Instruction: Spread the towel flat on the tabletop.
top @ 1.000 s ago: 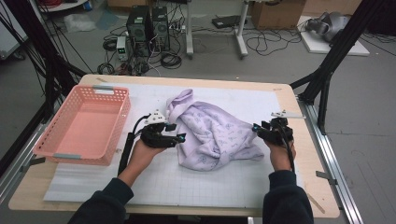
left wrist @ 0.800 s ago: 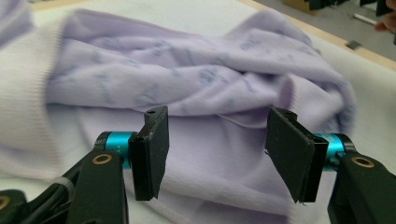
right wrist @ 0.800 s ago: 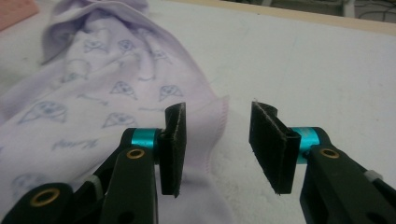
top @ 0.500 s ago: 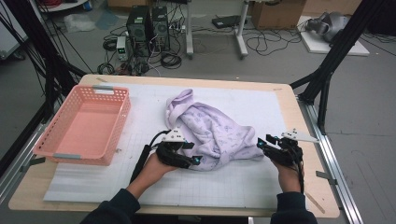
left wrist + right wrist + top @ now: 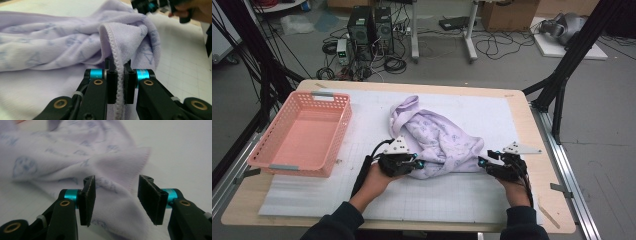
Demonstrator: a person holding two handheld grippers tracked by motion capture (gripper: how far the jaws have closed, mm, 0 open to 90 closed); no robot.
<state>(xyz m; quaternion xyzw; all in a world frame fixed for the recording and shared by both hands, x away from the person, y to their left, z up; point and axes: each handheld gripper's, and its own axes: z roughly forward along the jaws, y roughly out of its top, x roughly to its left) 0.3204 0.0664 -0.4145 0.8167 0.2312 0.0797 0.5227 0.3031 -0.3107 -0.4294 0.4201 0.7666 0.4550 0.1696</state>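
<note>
A pink basket [image 5: 302, 132] sits at the left of the tabletop [image 5: 532, 125]; computer towers [image 5: 371, 24] stand on the floor beyond.

A lab or test room with a recording rig

A wooden table [image 5: 532, 125] under a gridded mat [image 5: 452, 195] stands inside black frame struts [image 5: 572, 55]; behind it, on grey floor, computer towers [image 5: 369, 25], loose cables [image 5: 492, 47] and cardboard boxes [image 5: 507, 12].

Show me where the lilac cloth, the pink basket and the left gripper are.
lilac cloth [image 5: 439, 142], high view, on its bunched middle.
pink basket [image 5: 343, 131], high view, on its right wall.
left gripper [image 5: 119, 82], left gripper view, between its fingers, shut on the cloth's stitched hem.
</note>
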